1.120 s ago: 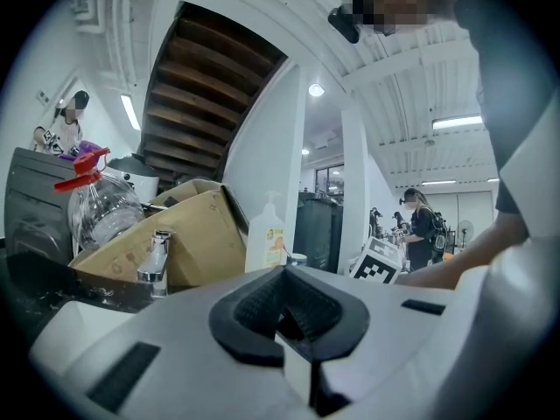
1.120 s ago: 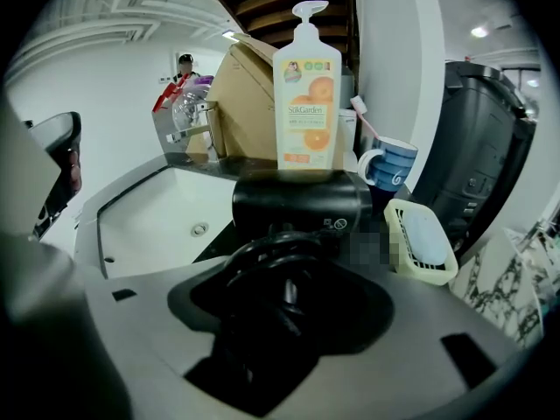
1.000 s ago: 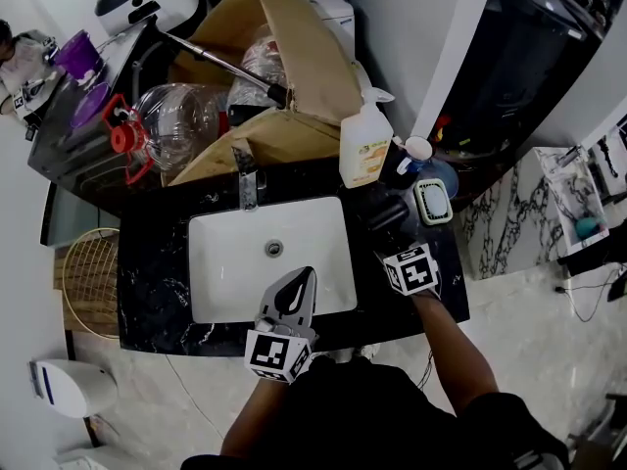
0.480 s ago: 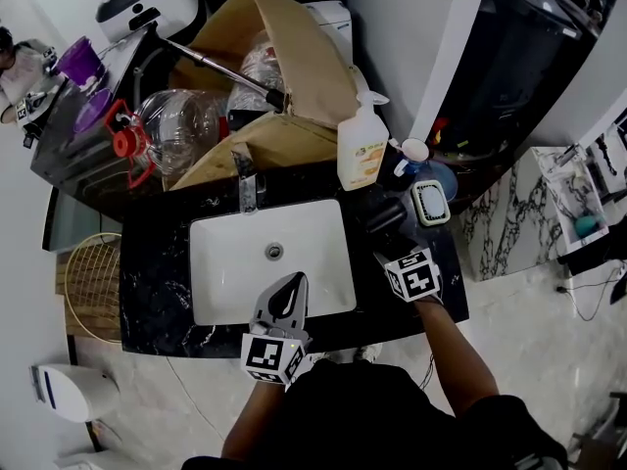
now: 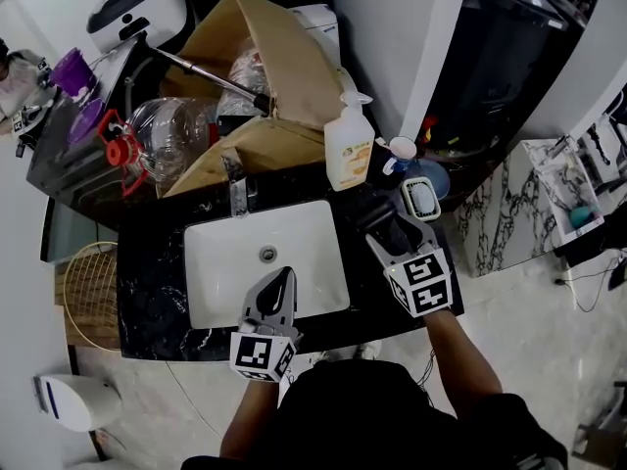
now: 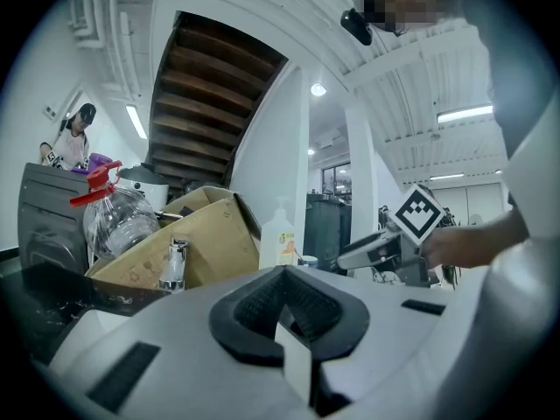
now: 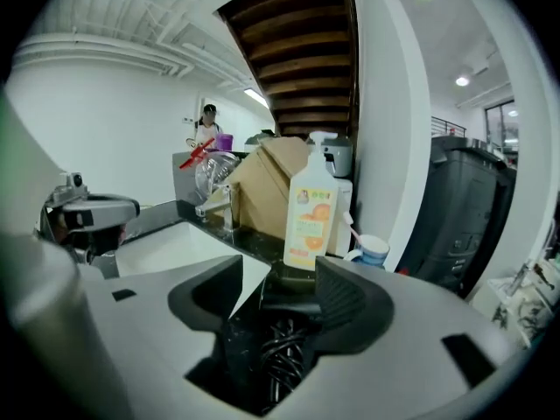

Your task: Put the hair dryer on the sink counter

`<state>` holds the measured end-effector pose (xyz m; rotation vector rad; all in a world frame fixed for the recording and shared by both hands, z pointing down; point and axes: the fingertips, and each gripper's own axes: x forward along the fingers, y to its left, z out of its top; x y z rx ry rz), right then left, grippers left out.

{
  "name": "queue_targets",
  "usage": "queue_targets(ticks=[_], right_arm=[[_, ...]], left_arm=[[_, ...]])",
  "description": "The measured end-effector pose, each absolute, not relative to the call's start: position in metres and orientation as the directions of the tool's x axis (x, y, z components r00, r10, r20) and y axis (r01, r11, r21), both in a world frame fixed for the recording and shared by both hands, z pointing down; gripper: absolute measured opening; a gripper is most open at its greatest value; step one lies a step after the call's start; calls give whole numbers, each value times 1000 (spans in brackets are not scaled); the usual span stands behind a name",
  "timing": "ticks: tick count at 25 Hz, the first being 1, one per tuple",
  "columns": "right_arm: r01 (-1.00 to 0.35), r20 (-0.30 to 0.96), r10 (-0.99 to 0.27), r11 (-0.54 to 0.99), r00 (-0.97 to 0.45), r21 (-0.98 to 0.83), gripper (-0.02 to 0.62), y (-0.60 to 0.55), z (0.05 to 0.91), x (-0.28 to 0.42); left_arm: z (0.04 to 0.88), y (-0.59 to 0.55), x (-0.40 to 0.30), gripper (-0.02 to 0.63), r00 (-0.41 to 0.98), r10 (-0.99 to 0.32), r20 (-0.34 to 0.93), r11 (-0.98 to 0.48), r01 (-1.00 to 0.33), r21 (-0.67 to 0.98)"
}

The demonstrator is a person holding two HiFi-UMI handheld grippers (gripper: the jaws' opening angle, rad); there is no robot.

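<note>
The counter [image 5: 157, 262] right of the basin [image 5: 235, 262] is a narrow strip. A bottle [image 5: 348, 150], a cup [image 5: 400, 150] and a small box [image 5: 419, 199] hem it in at the back, and its right and front edges lie close by. The strip left of the basin lies bare. The right gripper [image 5: 390, 228] hangs over that right strip. Its fingers stand partly apart and clamp the dryer [image 5: 377, 213], whose dark body and coiled cord fill the gap in the right gripper view [image 7: 284, 322]. The dryer's long axis runs along the jaws, away from the person and slightly left, toward the bottle [image 7: 308, 213]. Its black body blurs into the black counter, so I cannot tell which end is the nozzle, nor whether it touches the stone. The jaws hide its near part. The left gripper [image 5: 282, 280] hovers over the basin's front rim with its fingers pressed together on nothing [image 6: 284, 309], pointing toward the tap [image 5: 237, 196].
</note>
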<state>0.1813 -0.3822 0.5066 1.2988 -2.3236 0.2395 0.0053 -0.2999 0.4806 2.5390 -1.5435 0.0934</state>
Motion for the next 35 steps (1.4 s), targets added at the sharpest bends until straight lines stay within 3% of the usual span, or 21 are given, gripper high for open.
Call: queue_targets(ticks=[11, 16, 18, 35], right_arm=[[-832, 132, -836, 546, -532, 103, 143, -340, 392, 162], [-834, 16, -836, 549, -549, 65, 28, -324, 372, 164], [-834, -3, -836, 547, -549, 71, -2, -319, 370, 166], [-879, 15, -901, 427, -434, 214, -2, -305, 374, 182]], left_arm=[[442, -302, 2, -6, 446, -892, 69, -442, -894, 72], [427, -304, 0, -6, 436, -899, 32, -433, -898, 81], [425, -305, 2, -6, 442, -897, 25, -439, -895, 78], [419, -299, 15, -6, 470, -883, 20, -468, -882, 48]])
